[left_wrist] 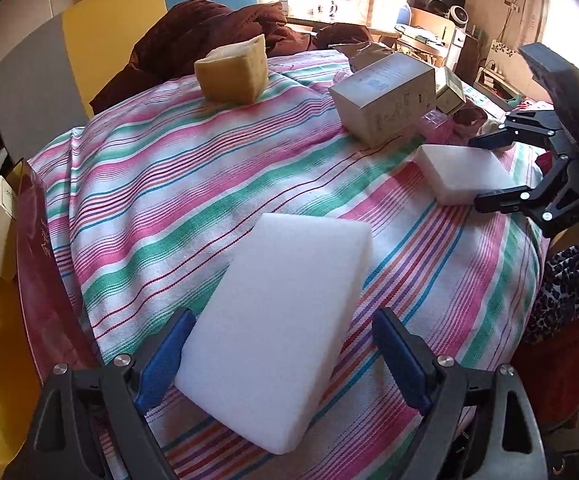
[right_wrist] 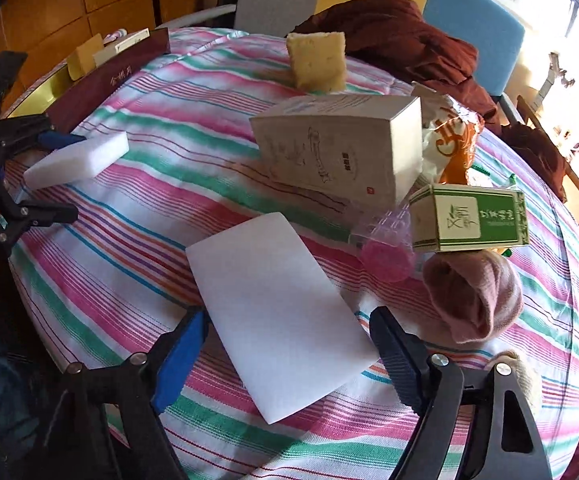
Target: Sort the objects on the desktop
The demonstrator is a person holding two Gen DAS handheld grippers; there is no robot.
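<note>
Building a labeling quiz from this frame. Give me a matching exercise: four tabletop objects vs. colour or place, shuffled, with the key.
Column 1:
1. sponge
2. small box
3. foam block
4. sock

Column 2:
A. rolled up, pink
B. yellow, at the far edge of the striped cloth
C. green and white, printed
D. white, between the open fingers of the right gripper

Pairs: 1-B, 2-C, 3-D, 4-A
</note>
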